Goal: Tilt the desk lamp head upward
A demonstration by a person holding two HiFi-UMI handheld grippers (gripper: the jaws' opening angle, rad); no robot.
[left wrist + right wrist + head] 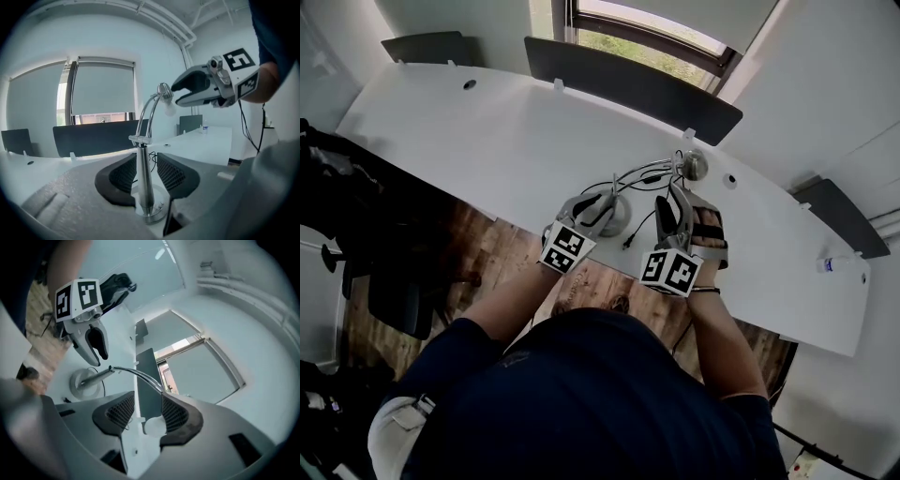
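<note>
Both jaw pairs stand apart: left gripper (97, 357) straddles lamp post (143, 173), right gripper (176, 95) straddles lamp head (153, 426), near the table's (487, 141) front edge.

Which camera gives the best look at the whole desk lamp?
The left gripper view: the desk lamp stands upright, base to head. The head view shows it small and partly covered; the right gripper view shows it tilted sideways.

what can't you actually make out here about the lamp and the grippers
- Head view: lamp base mostly hidden under the left hand-held gripper.
- Right gripper view: whether the right hand-held gripper touches the lamp head; they sit too close together to tell.
- Head view: bottle too small to read its label.
</note>
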